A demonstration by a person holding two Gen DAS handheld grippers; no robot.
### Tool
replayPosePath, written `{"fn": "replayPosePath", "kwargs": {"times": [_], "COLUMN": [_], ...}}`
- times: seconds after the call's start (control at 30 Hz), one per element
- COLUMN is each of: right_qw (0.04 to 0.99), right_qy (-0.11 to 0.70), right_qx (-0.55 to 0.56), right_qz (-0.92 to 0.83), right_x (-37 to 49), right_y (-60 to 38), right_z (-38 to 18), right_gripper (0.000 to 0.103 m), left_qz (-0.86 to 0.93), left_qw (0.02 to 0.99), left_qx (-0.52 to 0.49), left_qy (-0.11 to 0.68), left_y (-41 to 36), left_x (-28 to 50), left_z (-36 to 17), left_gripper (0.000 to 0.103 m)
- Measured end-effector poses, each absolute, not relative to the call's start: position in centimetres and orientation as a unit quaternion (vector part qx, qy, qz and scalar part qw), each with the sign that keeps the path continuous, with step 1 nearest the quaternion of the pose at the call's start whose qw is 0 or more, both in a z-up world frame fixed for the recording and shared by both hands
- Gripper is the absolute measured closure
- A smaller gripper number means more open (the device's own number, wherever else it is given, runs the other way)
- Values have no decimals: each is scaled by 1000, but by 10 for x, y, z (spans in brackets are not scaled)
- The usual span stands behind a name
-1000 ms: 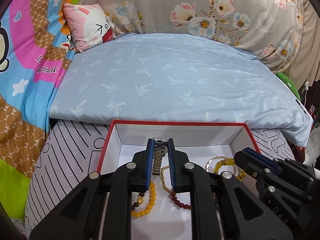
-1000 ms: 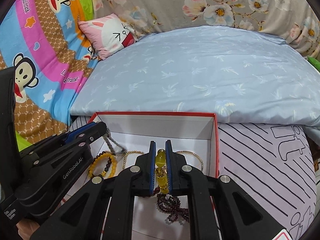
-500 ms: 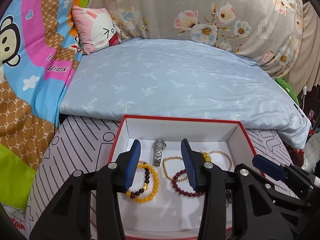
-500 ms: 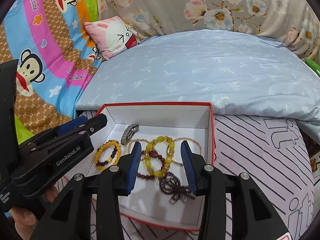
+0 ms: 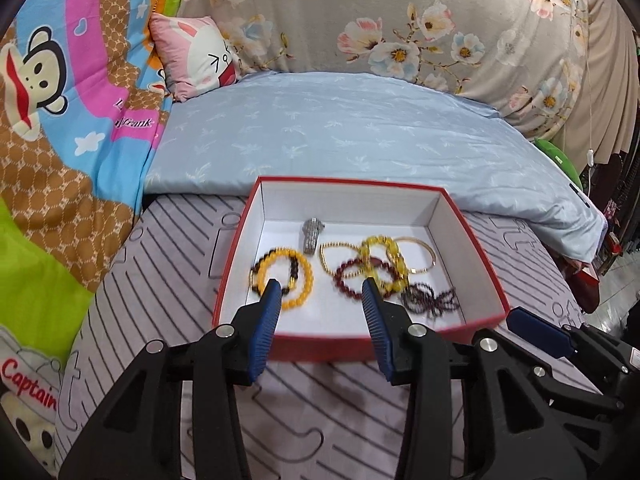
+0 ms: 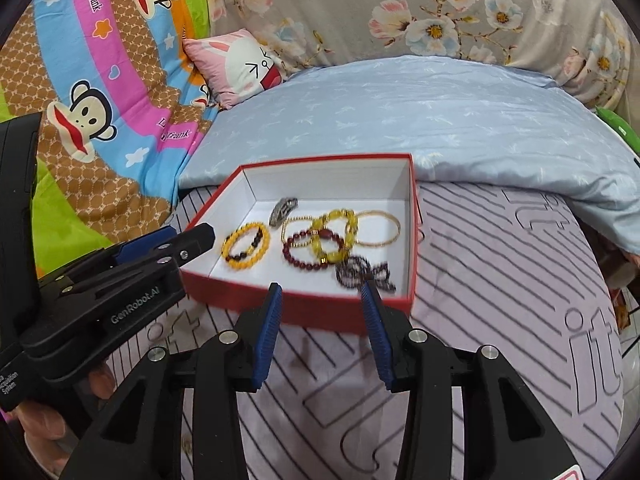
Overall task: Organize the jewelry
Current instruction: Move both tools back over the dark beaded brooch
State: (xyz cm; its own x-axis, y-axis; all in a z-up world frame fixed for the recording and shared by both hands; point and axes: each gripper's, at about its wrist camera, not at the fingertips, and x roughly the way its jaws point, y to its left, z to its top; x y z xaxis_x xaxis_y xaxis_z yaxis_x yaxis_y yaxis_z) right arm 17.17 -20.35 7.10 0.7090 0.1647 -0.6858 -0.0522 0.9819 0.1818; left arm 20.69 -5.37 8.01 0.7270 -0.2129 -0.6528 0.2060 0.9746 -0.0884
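Both grippers, left (image 5: 320,288) and right (image 6: 320,290), hang wide open and empty before the red box (image 5: 332,346). Bracelets (image 5: 376,268) lie overlapped inside (likely to snag and lift together).

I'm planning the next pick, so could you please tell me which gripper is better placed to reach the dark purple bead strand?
Right, probably. The dark purple bead strand lies in the red box's near right corner, just beyond the open right gripper; the left gripper faces the yellow bracelet.
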Motion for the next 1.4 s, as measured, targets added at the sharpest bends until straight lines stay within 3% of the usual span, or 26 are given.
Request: {"fn": "replayPosePath", "kwargs": {"times": [0.6, 1.13, 1.4], "right_qw": [904, 901, 901], "right_qy": [422, 432, 432], "right_qx": [55, 30, 35], "right_qz": [36, 26, 24], "right_x": [69, 65, 66], "right_y": [-201, -179, -181], "right_z": [17, -3, -4], "right_gripper": [62, 62, 67], "left_qz": [-101, -115, -125], "left_qw": [909, 900, 899], "left_qx": [-16, -17, -13], "left_qy": [404, 420, 420], "left_y": [-24, -21, -25], "left_x": [103, 82, 82], "left_z": [20, -3, -3], "left_gripper": [62, 61, 61]}}
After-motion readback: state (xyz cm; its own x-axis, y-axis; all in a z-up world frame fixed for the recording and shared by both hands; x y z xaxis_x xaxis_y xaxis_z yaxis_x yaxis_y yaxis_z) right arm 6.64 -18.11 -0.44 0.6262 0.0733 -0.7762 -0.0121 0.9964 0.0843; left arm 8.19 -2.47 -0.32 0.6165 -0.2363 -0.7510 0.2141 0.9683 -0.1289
